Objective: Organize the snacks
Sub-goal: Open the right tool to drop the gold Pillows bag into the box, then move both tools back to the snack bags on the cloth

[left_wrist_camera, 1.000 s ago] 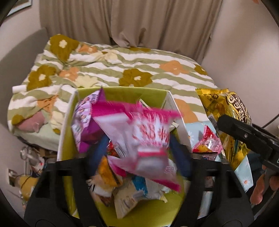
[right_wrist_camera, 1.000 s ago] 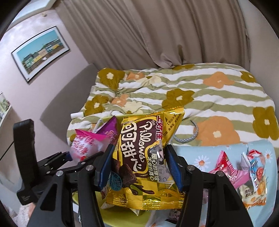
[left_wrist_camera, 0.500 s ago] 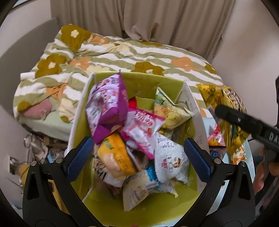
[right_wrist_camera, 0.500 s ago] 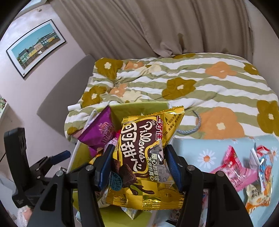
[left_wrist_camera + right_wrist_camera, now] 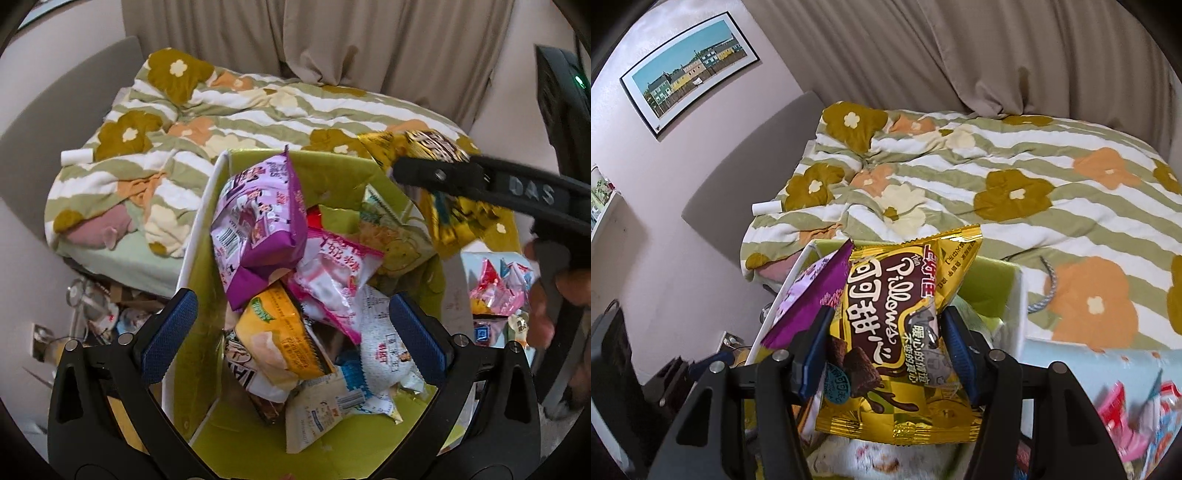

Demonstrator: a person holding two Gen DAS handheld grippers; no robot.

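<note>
a flowered quilt covers the bed behind a green box heaped with snack packs, a purple bag on top. the left gripper hangs spread wide over the heap, holding nothing. the right gripper pinches a gold pillows bag above the box's rim.

left wrist view: looks steeply down, close over the green box, toward the bed. right wrist view: lower, near-level, from beside the box, facing the bed. shared: box, bed, curtain.
</note>
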